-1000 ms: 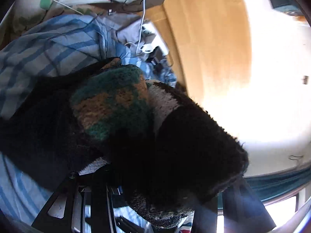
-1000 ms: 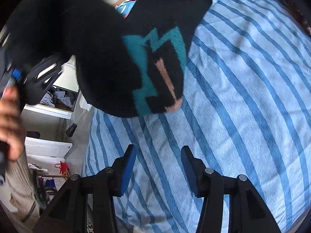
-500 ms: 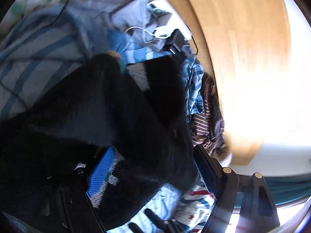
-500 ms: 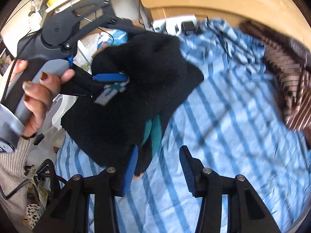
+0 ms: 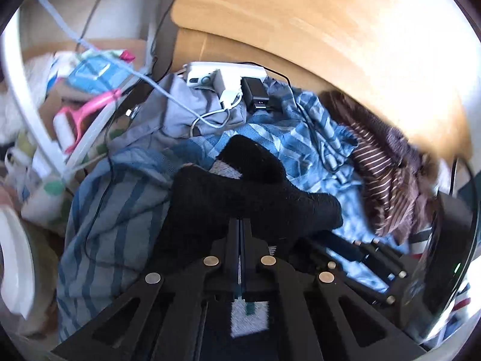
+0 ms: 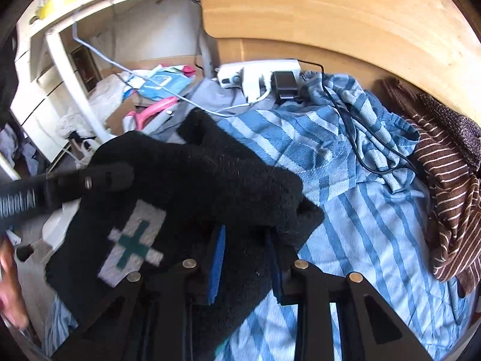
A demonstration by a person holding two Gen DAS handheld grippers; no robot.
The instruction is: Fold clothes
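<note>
While the left wrist view shows only plain black fabric, the right wrist view shows the black sock (image 6: 192, 198) bearing a grey patch with a green cross at lower left of the frame. There the right gripper (image 6: 245, 258) has just been closing, its blue pads pressed on a thick fold of sock low in the centre. The left gripper (image 5: 240, 228) has snapped together, jaws meeting under the sock's edge. Behind lies the blue striped bedding (image 6: 375, 210).
</note>
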